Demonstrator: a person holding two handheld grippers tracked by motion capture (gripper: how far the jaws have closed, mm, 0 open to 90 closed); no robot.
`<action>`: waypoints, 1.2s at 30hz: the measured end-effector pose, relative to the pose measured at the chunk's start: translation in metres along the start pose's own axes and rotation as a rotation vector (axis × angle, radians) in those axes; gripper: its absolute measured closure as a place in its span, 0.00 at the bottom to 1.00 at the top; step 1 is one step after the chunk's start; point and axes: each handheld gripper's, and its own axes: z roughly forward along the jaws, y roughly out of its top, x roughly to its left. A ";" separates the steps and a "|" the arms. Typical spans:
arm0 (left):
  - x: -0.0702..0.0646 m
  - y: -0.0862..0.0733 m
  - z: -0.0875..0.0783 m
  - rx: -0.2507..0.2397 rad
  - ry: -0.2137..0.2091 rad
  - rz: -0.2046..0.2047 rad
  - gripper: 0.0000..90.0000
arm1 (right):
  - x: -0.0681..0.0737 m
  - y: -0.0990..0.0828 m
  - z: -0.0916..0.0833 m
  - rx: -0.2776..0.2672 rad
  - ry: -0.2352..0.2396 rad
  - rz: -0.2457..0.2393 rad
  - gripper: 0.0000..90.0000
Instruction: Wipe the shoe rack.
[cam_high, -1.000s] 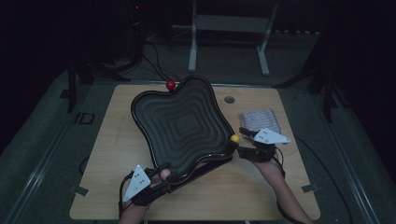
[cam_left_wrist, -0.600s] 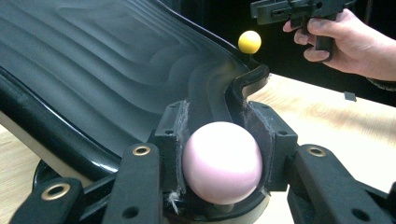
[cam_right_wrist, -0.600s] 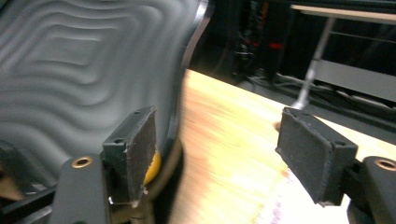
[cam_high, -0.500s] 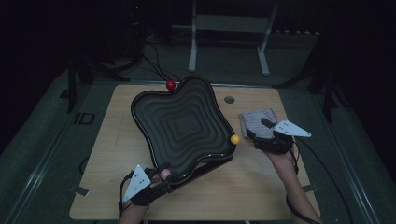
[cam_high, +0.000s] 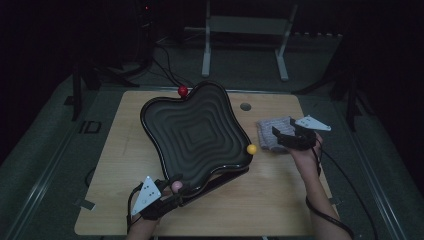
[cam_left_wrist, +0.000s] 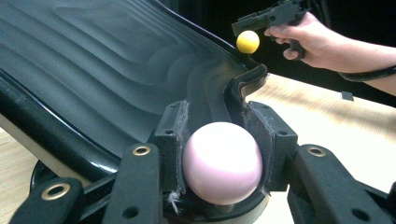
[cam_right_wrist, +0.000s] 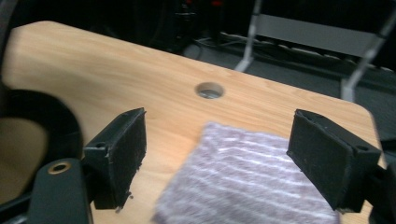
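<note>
Black wavy tray (cam_high: 195, 135), in the high view: at table (cam_high: 270, 210) centre, four-lobed, with a ball knob at three of the corners. Longest line from the pink ball (cam_high: 176, 186) at 6 o'clock to the red ball (cam_high: 183, 91) at 12 o'clock, so pointing nearly straight away from the person. Yellow ball (cam_high: 251, 149) on the 4 o'clock corner. Near edge apparently lifted off the wood, judging by the dark gap beneath, though hard to confirm in this dim light. Left gripper (cam_high: 167, 197) at the 6 o'clock corner. Right gripper (cam_high: 290, 135) well apart at 3 o'clock, over a folded grey striped cloth (cam_high: 270, 132).

Left gripper view: jaws clamped on the pink ball, one pad on each side, with the tray rim curling just behind it. Ridged tray floor sloping up toward 10 o'clock. Likely trouble: a round knob between flat pads as the sole hold on a wide tray, so prone to swivel or slip out, dropping the raised edge onto the table. A sudden tilt might also slide the far corner toward the table's 12 o'clock edge.

Right gripper view: jaws spread wide, nothing between them, cloth below at 6 o'clock, cable hole (cam_right_wrist: 209, 89) at 12 o'clock. Possible snag: closing too shallow and pinching just the top fold.
</note>
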 end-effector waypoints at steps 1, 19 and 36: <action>0.000 0.000 0.000 0.000 0.000 0.001 0.66 | -0.004 0.000 0.003 -0.004 0.002 0.021 0.24; 0.000 0.000 0.000 -0.002 -0.003 -0.002 0.66 | -0.047 -0.006 0.080 0.243 -0.050 0.115 0.21; 0.001 0.000 0.000 -0.005 -0.005 -0.004 0.66 | -0.039 -0.031 0.123 0.364 -0.121 0.077 0.11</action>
